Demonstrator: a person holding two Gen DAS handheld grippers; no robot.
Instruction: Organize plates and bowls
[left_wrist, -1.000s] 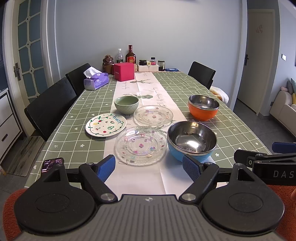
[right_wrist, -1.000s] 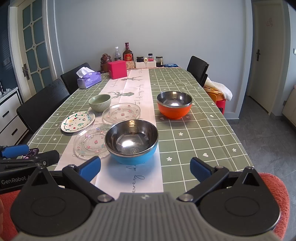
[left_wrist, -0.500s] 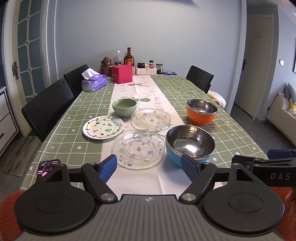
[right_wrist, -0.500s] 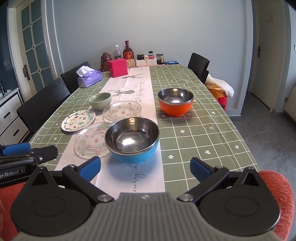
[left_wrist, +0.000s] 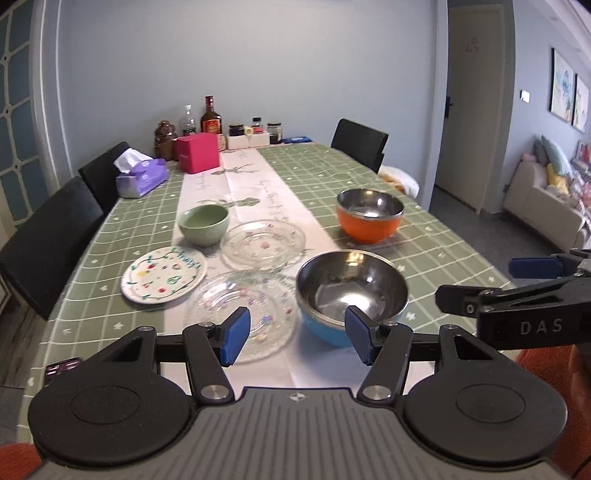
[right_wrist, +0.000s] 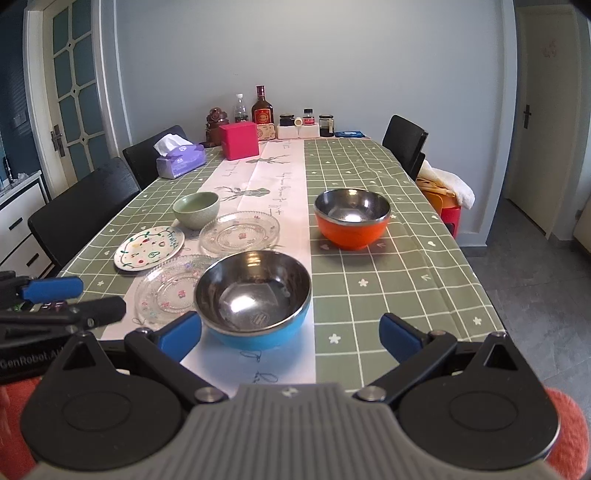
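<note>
On the green checked table (left_wrist: 443, 243) stand a blue steel bowl (left_wrist: 352, 291) (right_wrist: 255, 297), an orange steel bowl (left_wrist: 369, 218) (right_wrist: 352, 218), a small green bowl (left_wrist: 204, 224) (right_wrist: 196, 209), two clear glass plates (left_wrist: 264, 243) (left_wrist: 243, 314) and a white painted plate (left_wrist: 164, 274) (right_wrist: 149, 250). My left gripper (left_wrist: 297, 339) is open and empty, held above the near glass plate and the blue bowl. My right gripper (right_wrist: 291, 336) is open wide and empty, just in front of the blue bowl.
A tissue box (left_wrist: 140, 177), a pink box (left_wrist: 197, 152), bottles and jars (left_wrist: 210, 120) stand at the far end. Black chairs (left_wrist: 48, 236) line the left side, one (left_wrist: 358, 142) at far right. A phone (left_wrist: 61, 369) lies at the near left edge.
Both grippers have moved forward toward the dishes. The left gripper has turned right, and its jaws have narrowed somewhat. No dish has moved.
</note>
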